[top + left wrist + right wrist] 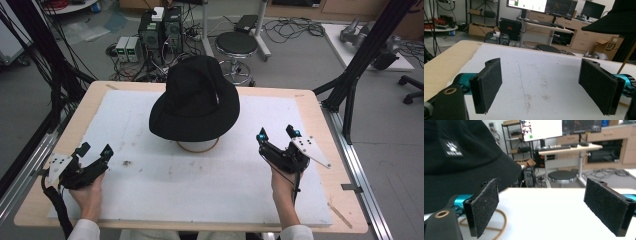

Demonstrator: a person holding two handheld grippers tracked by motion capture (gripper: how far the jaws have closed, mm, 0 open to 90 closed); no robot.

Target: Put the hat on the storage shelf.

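Note:
A black brimmed hat [196, 100] sits on a light wooden stand whose round base ring [198, 146] shows under the brim, at the middle back of the white mat [200, 175]. My left gripper [94, 150] rests open near the mat's left front, well left of the hat, with nothing between its pads [489, 85]. To the hat's right my right gripper [277, 133] stands open and apart from the brim. In the right gripper view the hat [461, 157] looms at the left, with a small white logo, and the base ring [496, 223] lies behind the left pad.
The mat covers a wooden table [320, 115]. A black stool [237, 46], computer boxes [160, 31] and cables stand on the floor beyond the far edge. Black frame posts [360, 55] rise at the table's right; a metal rail [360, 170] runs along that side.

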